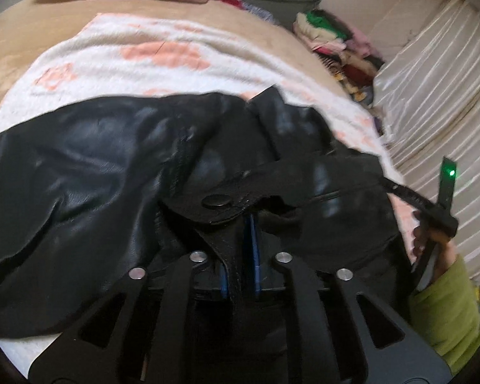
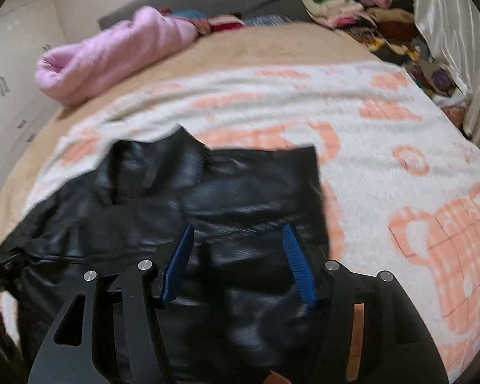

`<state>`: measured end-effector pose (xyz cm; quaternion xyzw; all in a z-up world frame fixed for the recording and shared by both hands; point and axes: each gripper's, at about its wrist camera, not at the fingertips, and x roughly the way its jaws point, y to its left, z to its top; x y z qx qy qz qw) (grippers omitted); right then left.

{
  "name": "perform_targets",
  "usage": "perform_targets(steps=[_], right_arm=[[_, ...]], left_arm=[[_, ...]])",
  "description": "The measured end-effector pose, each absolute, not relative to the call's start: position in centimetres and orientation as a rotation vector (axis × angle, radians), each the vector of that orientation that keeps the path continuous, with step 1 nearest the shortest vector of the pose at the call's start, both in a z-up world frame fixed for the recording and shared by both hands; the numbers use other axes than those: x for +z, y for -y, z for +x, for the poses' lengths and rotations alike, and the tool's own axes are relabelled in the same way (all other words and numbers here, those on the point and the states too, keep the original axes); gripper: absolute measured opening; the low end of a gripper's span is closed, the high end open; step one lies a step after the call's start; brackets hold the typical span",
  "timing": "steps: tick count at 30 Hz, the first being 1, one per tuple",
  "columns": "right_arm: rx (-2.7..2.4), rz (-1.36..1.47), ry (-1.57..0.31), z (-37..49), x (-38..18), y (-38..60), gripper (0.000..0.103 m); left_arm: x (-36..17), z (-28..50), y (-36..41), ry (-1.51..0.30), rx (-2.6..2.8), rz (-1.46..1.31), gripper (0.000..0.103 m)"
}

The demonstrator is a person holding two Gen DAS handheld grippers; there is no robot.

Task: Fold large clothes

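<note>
The black jacket [image 1: 96, 172] lies spread on the patterned blanket [image 1: 118, 60] over the bed, crumpled toward the near edge. It looks like leather or an imitation: shiny, probably heavier than cloth, and smooth enough to slide on itself, yet soft enough to crease where it is bent. I would expect it to hold a fold poorly and spring open unless pressed flat.

The left tongs [image 1: 241, 256] are closed on a tab of the jacket beside a snap button [image 1: 215, 200], the flap pinched between the blue pads. A stitched edge like that is a sound place to grip, since the slick panels offer little purchase.

The right tongs [image 2: 238, 262] hang over the jacket's flat panel [image 2: 240, 192] with jaws apart and nothing pinched; a hem or corner would suit them best.

No containers show. Loose clothes are heaped [image 2: 361, 9] at the bed's far right, with a pink bundle [image 2: 112, 57] at the far left.
</note>
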<state>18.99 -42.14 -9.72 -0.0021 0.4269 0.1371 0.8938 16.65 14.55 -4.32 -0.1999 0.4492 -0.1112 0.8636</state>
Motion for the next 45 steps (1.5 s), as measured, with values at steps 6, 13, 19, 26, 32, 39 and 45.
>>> perform_targets(steps=[6,13,19,26,32,39,45], right_arm=[[0.264,0.092,-0.933,20.3,-12.6,44.1,0.056],[0.284,0.12,-0.893,19.2,-11.1,44.5,0.057],[0.356,0.102,-0.797,15.2,-7.2,44.3,0.069],[0.41,0.058,-0.706,10.8,-5.1,43.1,0.085],[0.423,-0.003,-0.697,8.0,-5.4,41.5,0.088],[0.429,-0.038,-0.73,6.3,-6.9,40.1,0.088],[0.433,-0.066,-0.727,5.9,-7.3,39.3,0.088]], left_arm=[[-6.4,17.3,-15.1,-0.977,-0.254,-0.484,0.009],[-5.2,16.5,-14.9,-0.952,-0.268,-0.447,0.016],[-2.2,14.8,-15.5,-0.913,-0.214,-0.414,0.038],[1.5,12.2,-14.3,-0.851,-0.15,-0.294,0.066],[2.6,11.6,-11.5,-0.845,-0.185,-0.252,0.075],[0.6,11.7,-8.0,-0.903,-0.252,-0.212,0.075],[-0.9,11.8,-6.7,-0.94,-0.255,-0.165,0.075]])
